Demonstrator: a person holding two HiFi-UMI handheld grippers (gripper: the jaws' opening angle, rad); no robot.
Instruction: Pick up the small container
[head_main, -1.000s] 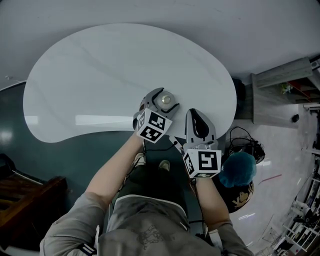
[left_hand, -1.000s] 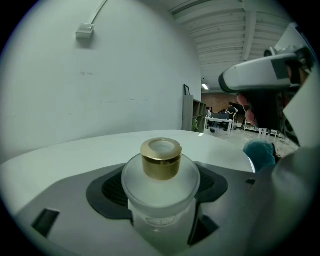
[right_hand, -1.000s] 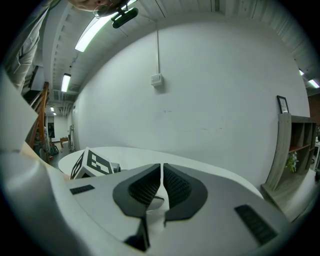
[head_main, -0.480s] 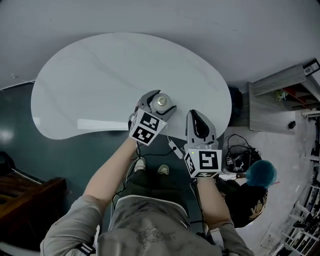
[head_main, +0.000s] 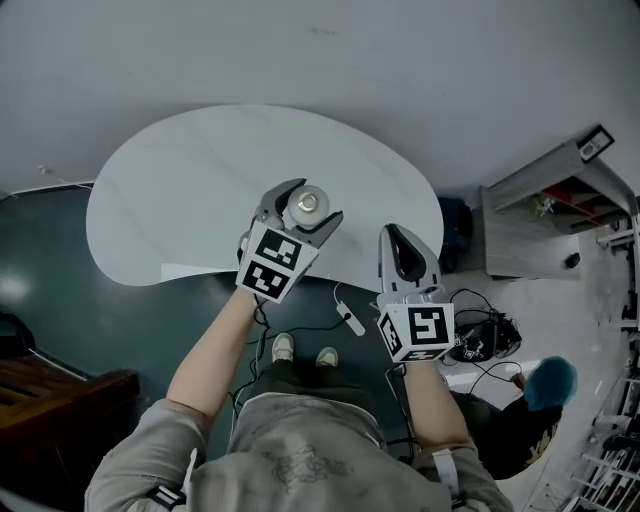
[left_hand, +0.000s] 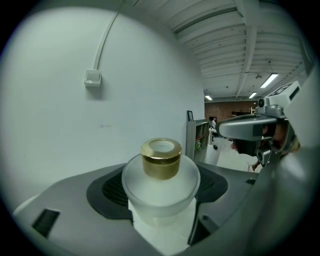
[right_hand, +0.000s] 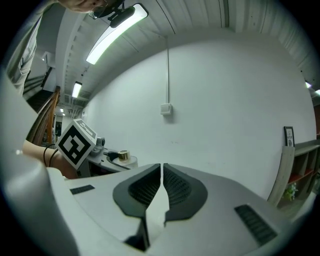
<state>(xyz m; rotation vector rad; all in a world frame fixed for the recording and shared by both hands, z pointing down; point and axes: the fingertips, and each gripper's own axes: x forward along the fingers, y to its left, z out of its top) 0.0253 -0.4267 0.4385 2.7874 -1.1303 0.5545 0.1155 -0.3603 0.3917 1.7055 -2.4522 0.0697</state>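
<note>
**Head view.** The left gripper (head_main: 308, 207) is clamped on the small frosted container (head_main: 302, 201), one jaw curving round each side of it. Compared with a second ago, the gripper and container sit further left and higher in the picture. The white kidney-shaped table (head_main: 170, 190) now looks smaller and further off beneath them. The jaws have stayed on the container throughout, so the pick-up looks done, or close to it. The container hangs over the table's near portion, apparently lifted rather than resting. The right gripper (head_main: 392, 234) hovers off the table's near edge with its jaws together, much as it was. A person with teal hair (head_main: 553, 385) on the floor at lower right has moved further right.

**Left gripper view.** The container fills the centre, upright, with a gold collar (left_hand: 160, 159) on top, and a ribbed pad presses each flank. Behind it is only pale wall (left_hand: 75, 125) — no tabletop around its base, which fits a lifted container.

**Right gripper view.** The jaws meet with nothing between them. Beyond them at left the left gripper's marker cube (right_hand: 75, 142) shows, with the gold collar just beside it — well apart from these jaws.
</note>
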